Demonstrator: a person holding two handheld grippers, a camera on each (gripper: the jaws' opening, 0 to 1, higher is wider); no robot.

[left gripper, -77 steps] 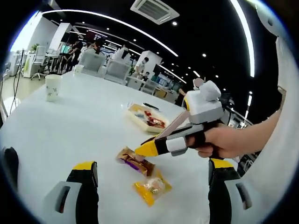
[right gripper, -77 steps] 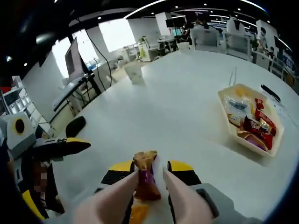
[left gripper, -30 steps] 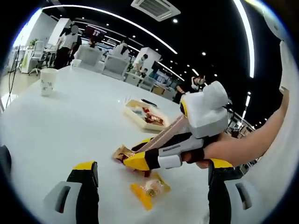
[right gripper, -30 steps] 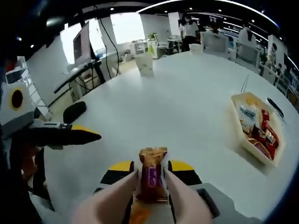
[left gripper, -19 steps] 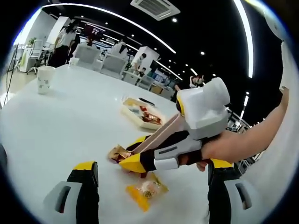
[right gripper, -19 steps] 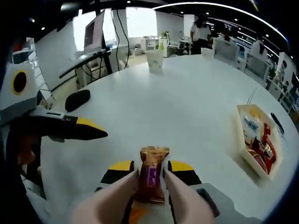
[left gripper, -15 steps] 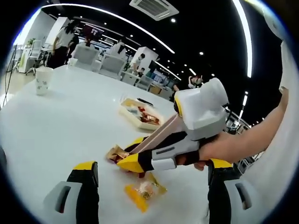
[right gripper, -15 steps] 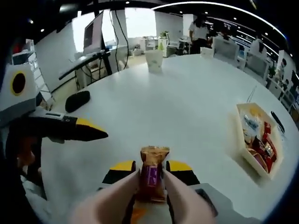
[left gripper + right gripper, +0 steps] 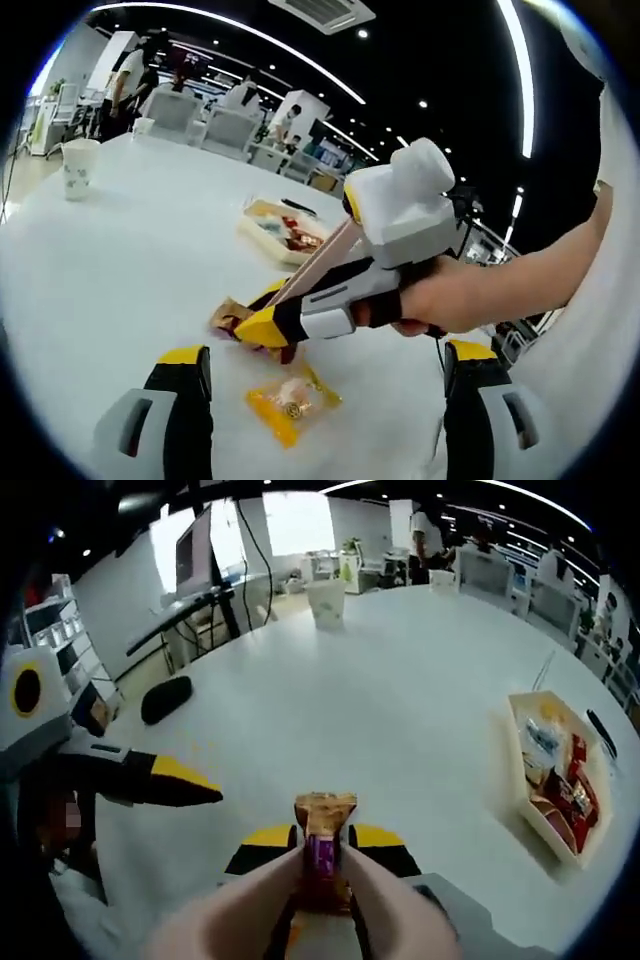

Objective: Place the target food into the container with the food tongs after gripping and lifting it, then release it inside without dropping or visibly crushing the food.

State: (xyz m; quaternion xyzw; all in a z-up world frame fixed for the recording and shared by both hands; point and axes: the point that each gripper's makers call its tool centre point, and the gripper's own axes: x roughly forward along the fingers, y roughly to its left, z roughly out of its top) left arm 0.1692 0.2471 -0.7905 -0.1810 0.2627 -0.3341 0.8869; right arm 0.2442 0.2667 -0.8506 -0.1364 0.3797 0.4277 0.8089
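Now your right gripper (image 9: 322, 855) has the food tongs (image 9: 265, 905) squeezed shut on the brown snack packet (image 9: 322, 848), held above the white table (image 9: 400, 700). Your left gripper (image 9: 318, 395) stands wide apart, holding nothing. Beyond sits the tray (image 9: 560, 780).

Glossy crinkled foil snack wrapper (image 9: 322, 852); smooth matt white table (image 9: 420, 710); paper cup (image 9: 327, 603).

White round counter (image 9: 400, 700) before you, paper cup (image 9: 326, 602) standing on its far side, black oblong object (image 9: 166, 697) near the counter's left edge, office chairs (image 9: 205, 120) and people (image 9: 430, 535) beyond the cup
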